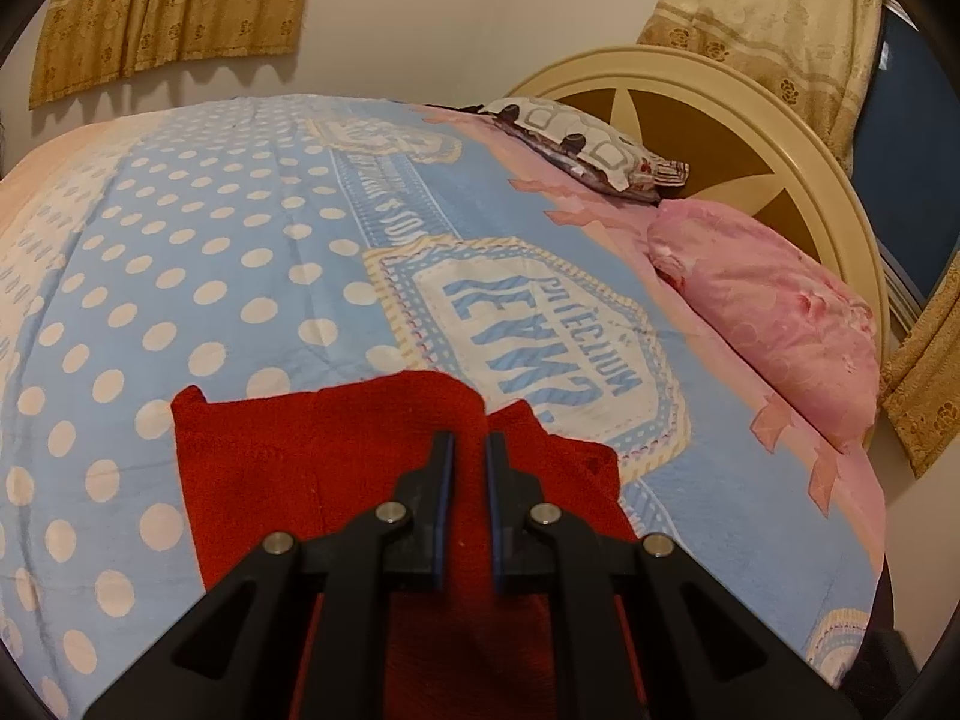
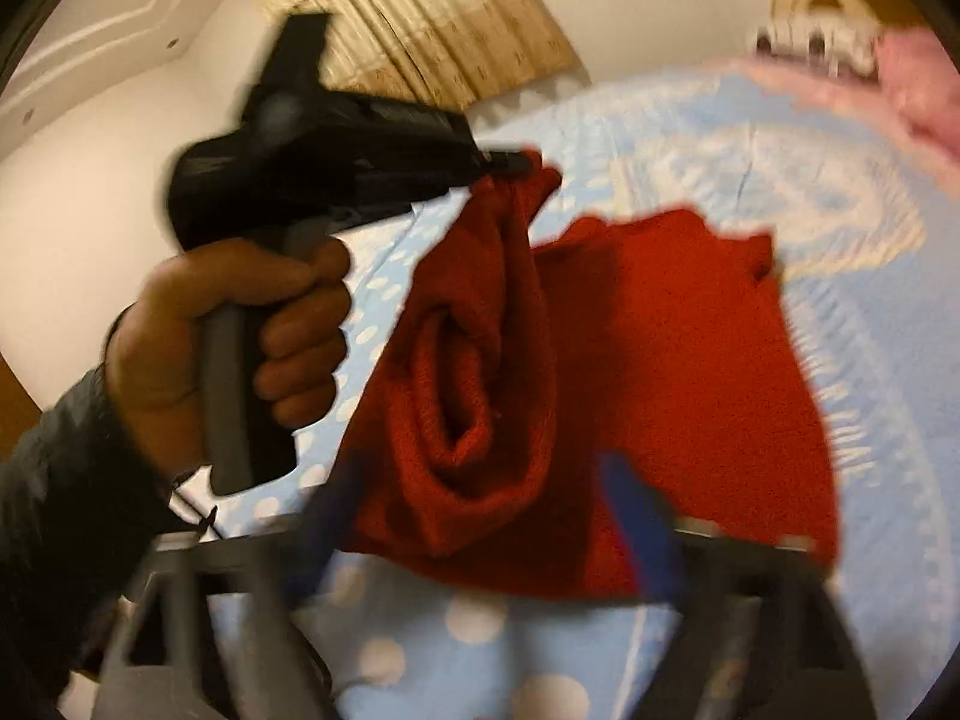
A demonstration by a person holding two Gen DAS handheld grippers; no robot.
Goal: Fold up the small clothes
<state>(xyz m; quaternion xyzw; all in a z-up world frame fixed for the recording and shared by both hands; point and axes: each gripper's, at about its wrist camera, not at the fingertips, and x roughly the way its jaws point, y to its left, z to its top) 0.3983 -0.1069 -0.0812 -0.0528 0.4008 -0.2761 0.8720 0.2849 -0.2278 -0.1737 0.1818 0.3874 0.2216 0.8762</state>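
the left gripper (image 2: 516,163) pinched a raised fold of the red garment (image 2: 690,360) above the polka-dot bedspread (image 1: 180,300), while the right gripper (image 2: 480,510), blurred, stood parted around the hanging cloth, a pink pillow (image 1: 774,324) well apart.

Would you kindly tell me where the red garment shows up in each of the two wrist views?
Left wrist view: the red garment lies at bottom centre on the bedspread, partly behind the left gripper.
Right wrist view: it fills the centre, one bunched corner lifted toward the upper left.
Shared landmark: the pink pillow, at right in the left view, top right corner in the other.
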